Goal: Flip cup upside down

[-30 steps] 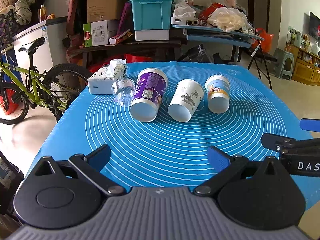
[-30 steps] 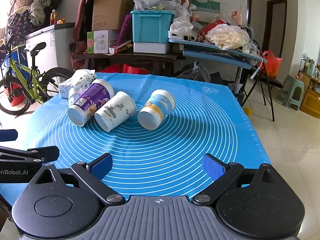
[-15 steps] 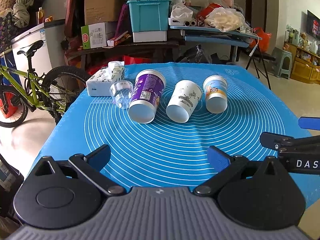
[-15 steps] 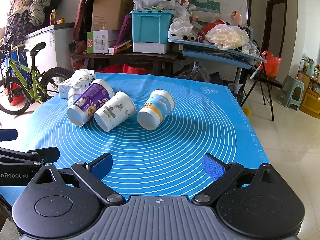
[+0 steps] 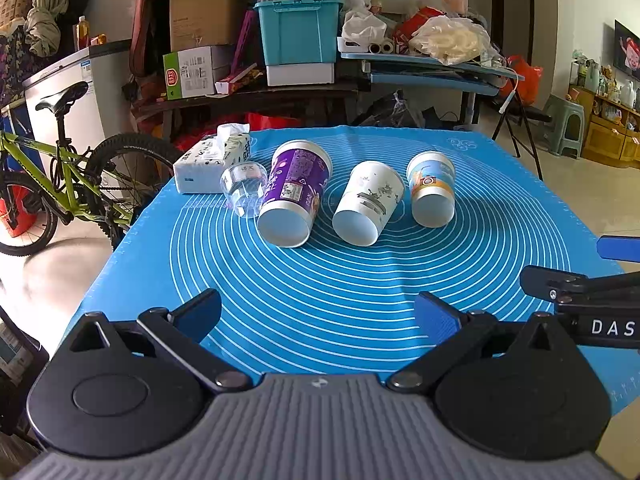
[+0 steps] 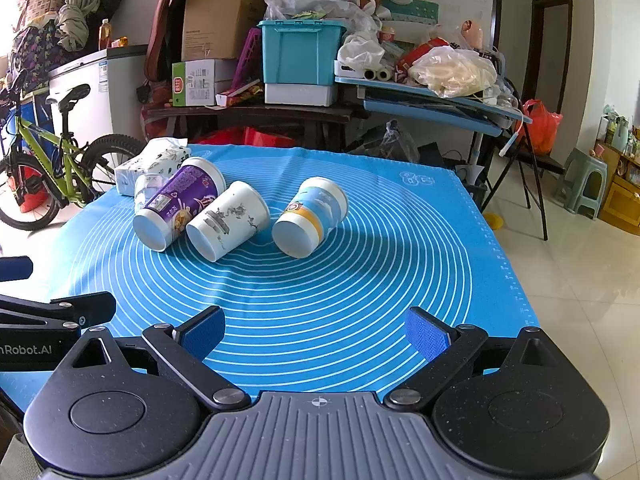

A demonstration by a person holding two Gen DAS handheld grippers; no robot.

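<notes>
Several cups lie on their sides on the blue mat (image 5: pixel 340 292), bases toward me: a clear plastic cup (image 5: pixel 245 190), a purple paper cup (image 5: pixel 295 197), a white paper cup (image 5: pixel 367 202) and a blue-and-orange paper cup (image 5: pixel 432 187). They also show in the right wrist view: clear cup (image 6: pixel 146 189), purple cup (image 6: pixel 180 202), white cup (image 6: pixel 228 220), blue-and-orange cup (image 6: pixel 310 216). My left gripper (image 5: pixel 320 316) is open and empty, well short of the cups. My right gripper (image 6: pixel 316 334) is open and empty, near the mat's front edge (image 6: pixel 320 320).
A tissue pack (image 5: pixel 212 162) lies at the mat's far left corner, beside the clear cup. A green bicycle (image 5: pixel 60 184) stands left of the table. Cluttered tables with a teal bin (image 5: pixel 298 36) stand behind. Tiled floor (image 6: pixel 568 264) lies to the right.
The left gripper has shifted slightly; the cups sit a little lower in its view. The right gripper and cups have barely moved. Both grippers stay open.
</notes>
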